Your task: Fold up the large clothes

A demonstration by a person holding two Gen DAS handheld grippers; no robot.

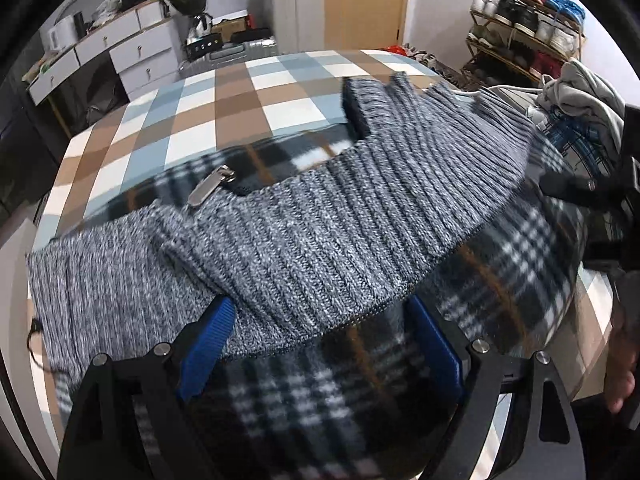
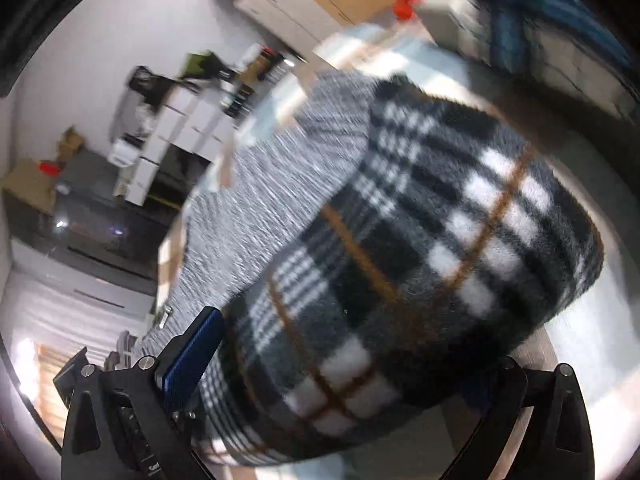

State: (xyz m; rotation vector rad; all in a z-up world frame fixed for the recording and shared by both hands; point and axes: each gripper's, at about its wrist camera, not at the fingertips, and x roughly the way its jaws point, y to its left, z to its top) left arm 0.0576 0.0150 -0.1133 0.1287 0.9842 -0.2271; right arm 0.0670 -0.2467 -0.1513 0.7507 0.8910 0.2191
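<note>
Jaws L: left gripper [image 1: 320, 344] standing spread, w/ grey knit edge [image 1: 304, 248] lying between pads, unpinched.
Jaws R: right gripper [image 2: 332, 376] standing wide, plaid fleece lining [image 2: 420, 240] bulging between.
Bed: checked cover [image 1: 224, 104] lying under garment.

Bright indoor light, R-view motion-blurred

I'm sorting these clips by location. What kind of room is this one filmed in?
Most likely a bedroom in a home. The garment lies on a checked bed cover, a white chest of drawers stands by the wall, and a full shoe rack stands near the door.
</note>
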